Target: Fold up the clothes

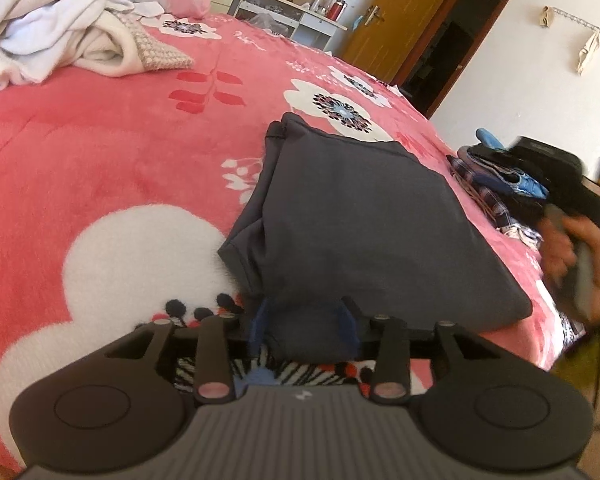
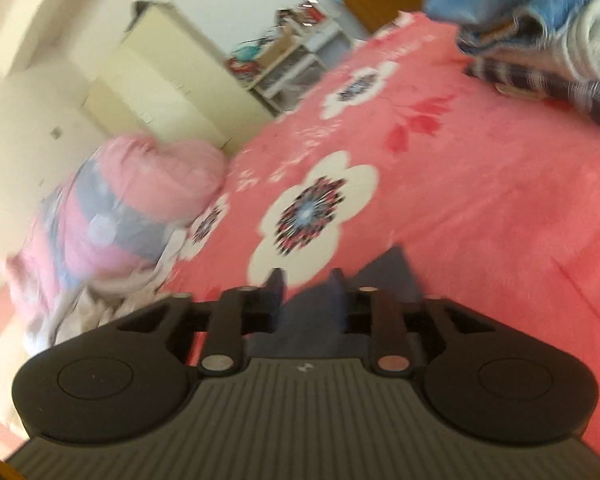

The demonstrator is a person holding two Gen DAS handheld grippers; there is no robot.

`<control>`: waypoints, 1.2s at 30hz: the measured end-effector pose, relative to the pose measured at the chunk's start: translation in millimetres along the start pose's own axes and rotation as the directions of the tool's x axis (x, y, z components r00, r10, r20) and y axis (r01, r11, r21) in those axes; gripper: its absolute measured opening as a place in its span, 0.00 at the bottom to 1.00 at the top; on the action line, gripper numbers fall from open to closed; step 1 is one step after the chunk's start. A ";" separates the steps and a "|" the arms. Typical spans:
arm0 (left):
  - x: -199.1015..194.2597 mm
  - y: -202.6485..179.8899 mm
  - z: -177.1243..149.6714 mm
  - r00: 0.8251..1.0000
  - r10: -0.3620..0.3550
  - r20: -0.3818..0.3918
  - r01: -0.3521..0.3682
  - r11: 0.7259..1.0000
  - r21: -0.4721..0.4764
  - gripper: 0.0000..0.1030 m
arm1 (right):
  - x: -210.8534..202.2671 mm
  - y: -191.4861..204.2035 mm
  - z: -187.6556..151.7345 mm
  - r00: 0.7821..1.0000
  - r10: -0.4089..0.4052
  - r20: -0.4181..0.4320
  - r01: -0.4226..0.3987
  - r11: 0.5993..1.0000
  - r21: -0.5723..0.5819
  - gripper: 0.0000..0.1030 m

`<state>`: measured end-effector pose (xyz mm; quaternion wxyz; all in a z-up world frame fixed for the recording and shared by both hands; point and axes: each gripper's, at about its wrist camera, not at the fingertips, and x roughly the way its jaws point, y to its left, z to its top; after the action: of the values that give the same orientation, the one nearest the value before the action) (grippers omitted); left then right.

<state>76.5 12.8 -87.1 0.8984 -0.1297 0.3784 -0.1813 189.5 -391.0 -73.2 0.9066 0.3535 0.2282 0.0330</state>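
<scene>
**Folded grey garment lies straight ahead of the L gripper, long axis running away from it**

The pink floral blanket (image 1: 100, 152) covers the whole bed and carries everything. On it, far at upper left of the L wrist view, is a loose heap of white clothes (image 1: 48, 28), well apart from both tools. At the right edge of the bed sits a stack of folded clothes (image 1: 496, 184), blue and checked pieces, just beside the garment.

The dark grey garment (image 1: 364, 216) is in the middle, already folded to a flat, roughly rectangular packet w/ a sleeve hem showing at its left side. Its long axis goes from the near edge up and a little left, away from the L camera. The near edge sits between the fingers of the left gripper (image 1: 306, 320), which stand spread apart; they frame the cloth but do not pinch it.

The right gripper (image 2: 306, 292) is also spread, fingers apart, w/ grey cloth between and under them; this view is blurred, so probably it is a corner of the same garment, but I cannot be sure. In the L view a hand (image 1: 576, 260) holds this tool at the garment's right side.

So the L gripper is on the short near edge, the R at the long right side. Either one more fold is to come or the packet is done and goes to the stack; the pictures fit both.
</scene>
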 end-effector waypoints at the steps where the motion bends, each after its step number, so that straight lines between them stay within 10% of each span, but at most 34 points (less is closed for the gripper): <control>1: -2.6 -1.2 0.4 1.000 0.005 0.002 -0.005 1.000 -0.001 0.45 | -14.0 5.9 -9.6 1.000 -0.004 -0.001 0.004 0.999 -0.035 0.47; 15: -40.8 -14.8 3.0 0.996 0.080 0.044 -0.079 0.997 -0.021 0.59 | -111.5 64.4 -82.2 0.991 -0.120 0.056 0.132 0.918 -0.374 0.99; 36: -67.5 -16.5 -1.8 0.991 0.106 0.083 -0.104 0.994 -0.027 0.63 | -127.5 87.1 -99.0 0.973 -0.200 0.117 0.230 0.891 -0.392 0.99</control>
<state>27.7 26.4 -39.5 0.9202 -0.1275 0.3487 -0.1238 41.1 -292.0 -30.2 0.9656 0.1329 0.2208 -0.0344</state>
